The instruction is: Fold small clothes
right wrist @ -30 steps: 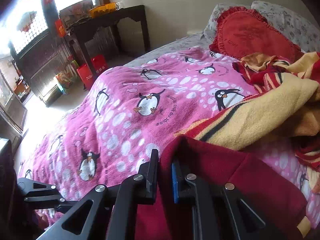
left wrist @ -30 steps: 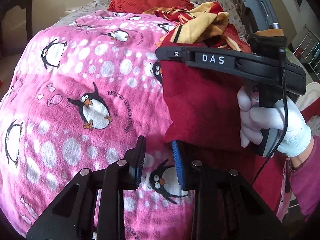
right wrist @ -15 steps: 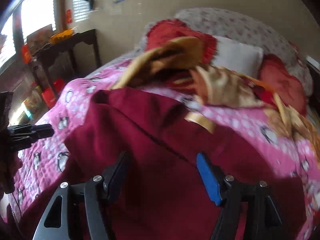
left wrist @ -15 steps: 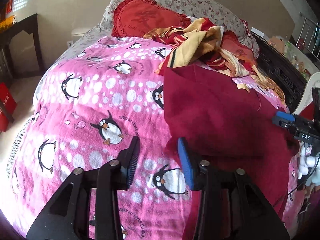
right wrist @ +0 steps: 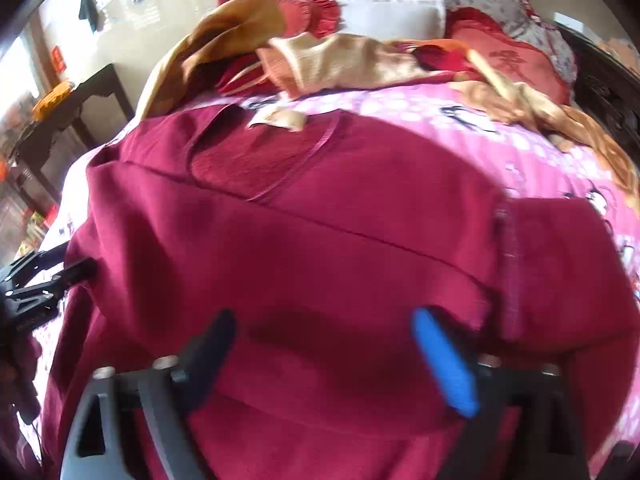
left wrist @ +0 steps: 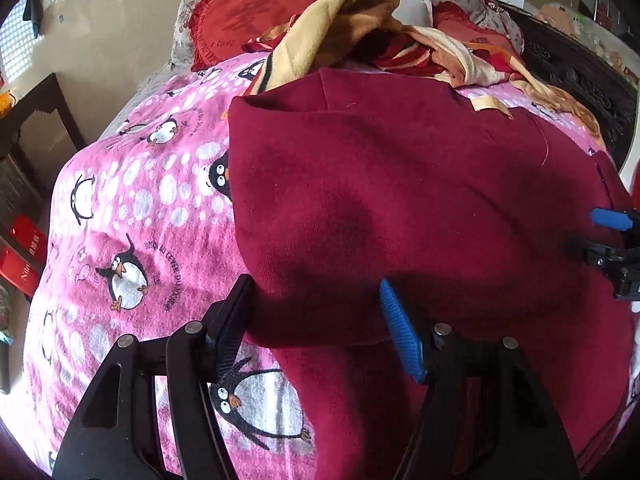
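A dark red garment lies spread flat on the pink penguin blanket. My left gripper hovers over its near left edge, jaws opening; the cloth lies loose beneath the gap and neither pad presses it. In the right wrist view the same garment fills the middle. My right gripper hangs over its near part, jaws opening wide, nothing pinched. Each gripper shows in the other's view: the right gripper at the garment's right edge, the left gripper at its left edge.
A heap of yellow and red striped clothes sits just behind the garment, with a red frilled pillow and a flowered pillow behind that. A dark bed frame runs along the right. A dark side table stands beyond the bed's left edge.
The right gripper let go of the red garment and swung over to its right side. Both sets of jaws widened. The garment went from hanging to lying spread on the blanket.
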A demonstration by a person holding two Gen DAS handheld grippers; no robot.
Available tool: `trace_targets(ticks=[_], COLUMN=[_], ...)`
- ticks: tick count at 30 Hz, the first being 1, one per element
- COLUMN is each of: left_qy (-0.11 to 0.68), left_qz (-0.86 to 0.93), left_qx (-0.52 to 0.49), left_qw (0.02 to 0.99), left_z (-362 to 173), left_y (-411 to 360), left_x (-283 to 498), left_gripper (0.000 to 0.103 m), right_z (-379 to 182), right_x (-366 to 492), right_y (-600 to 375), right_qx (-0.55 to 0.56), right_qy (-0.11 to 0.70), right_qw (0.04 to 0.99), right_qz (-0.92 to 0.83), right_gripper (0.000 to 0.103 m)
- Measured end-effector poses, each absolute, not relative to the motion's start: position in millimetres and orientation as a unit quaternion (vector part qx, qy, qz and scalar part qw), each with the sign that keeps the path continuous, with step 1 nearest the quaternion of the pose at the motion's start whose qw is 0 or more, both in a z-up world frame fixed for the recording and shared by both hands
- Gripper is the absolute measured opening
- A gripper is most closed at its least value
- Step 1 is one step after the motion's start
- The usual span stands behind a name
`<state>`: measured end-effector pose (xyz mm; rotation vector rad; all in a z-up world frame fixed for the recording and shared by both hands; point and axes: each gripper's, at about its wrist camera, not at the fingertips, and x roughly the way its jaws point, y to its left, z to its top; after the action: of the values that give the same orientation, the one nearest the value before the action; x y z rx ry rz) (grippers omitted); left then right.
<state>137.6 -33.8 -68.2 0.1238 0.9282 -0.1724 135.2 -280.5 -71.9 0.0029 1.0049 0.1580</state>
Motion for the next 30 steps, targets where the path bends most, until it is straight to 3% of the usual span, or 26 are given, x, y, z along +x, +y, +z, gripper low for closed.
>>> trace_targets(ticks=[30], left_qy=[0.414], left_qz=[-0.126], left_qx=[0.053], left_qw=[0.900], left_z=[-18], left_y=[-63], left_x=[84], left_gripper=[0.065], right_z=[-86], right_x=[114], right_y=[-253], right_qx=[-0.018], right_qy=[0.452], right_qw=[0.891], right_qz=[-0.029], right_gripper=[0.103])
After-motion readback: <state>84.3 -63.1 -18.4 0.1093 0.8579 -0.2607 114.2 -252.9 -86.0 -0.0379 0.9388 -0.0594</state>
